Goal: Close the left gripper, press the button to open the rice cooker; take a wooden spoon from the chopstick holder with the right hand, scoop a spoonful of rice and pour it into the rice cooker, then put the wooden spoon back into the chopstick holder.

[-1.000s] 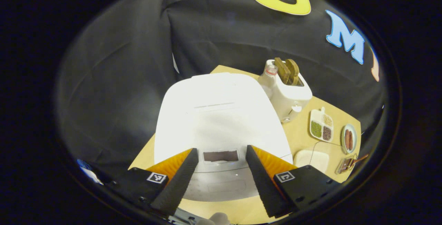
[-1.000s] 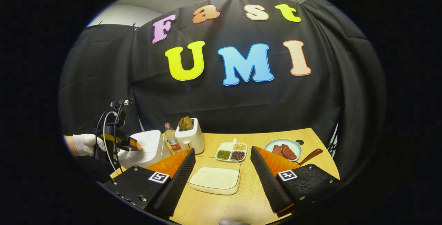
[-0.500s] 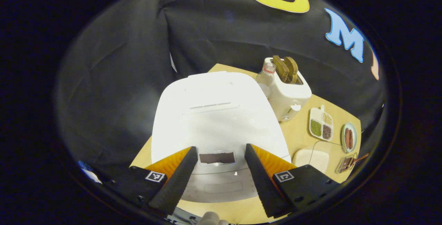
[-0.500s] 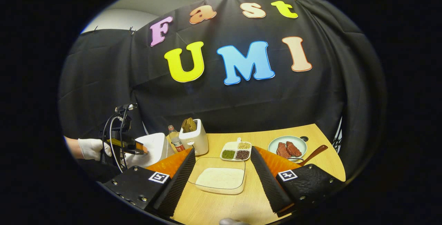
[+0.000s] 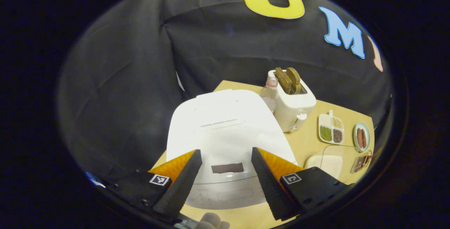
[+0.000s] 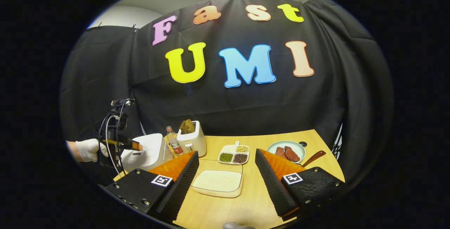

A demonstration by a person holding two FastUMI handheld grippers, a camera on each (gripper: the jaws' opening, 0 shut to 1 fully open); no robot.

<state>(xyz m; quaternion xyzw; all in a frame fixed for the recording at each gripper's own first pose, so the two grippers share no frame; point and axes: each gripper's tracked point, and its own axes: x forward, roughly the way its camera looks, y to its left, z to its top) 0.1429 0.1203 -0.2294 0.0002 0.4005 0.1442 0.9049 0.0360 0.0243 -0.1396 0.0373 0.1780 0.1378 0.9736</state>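
Left gripper view: the left gripper (image 5: 226,180) now sits higher and farther back over the rice cooker (image 5: 225,130) than half a second ago; more of the white lid shows beyond the jaws, and the dark panel (image 5: 227,168) at the cooker's front has slid lower between them. The jaws stand released, wide apart, touching nothing, with the panel and the cooker's front edge lying in the gap. The lid is down.

Right gripper view: the right gripper (image 6: 226,183) is little changed against the earlier frame; its jaws are likewise spread and grasp nothing. Between them on the table (image 6: 253,204) lies the clear tray of rice (image 6: 218,181), apart from both jaws. The wooden spoon (image 6: 313,158) juts up just beyond the right jaw, its holder hidden behind that jaw. Behind the tray stand a divided dish of beans (image 6: 233,153), a plate of meat (image 6: 285,151), a toaster (image 6: 191,139) and a bottle (image 6: 172,141). At far left a gloved hand (image 6: 88,150) holds the left gripper against the cooker's front.
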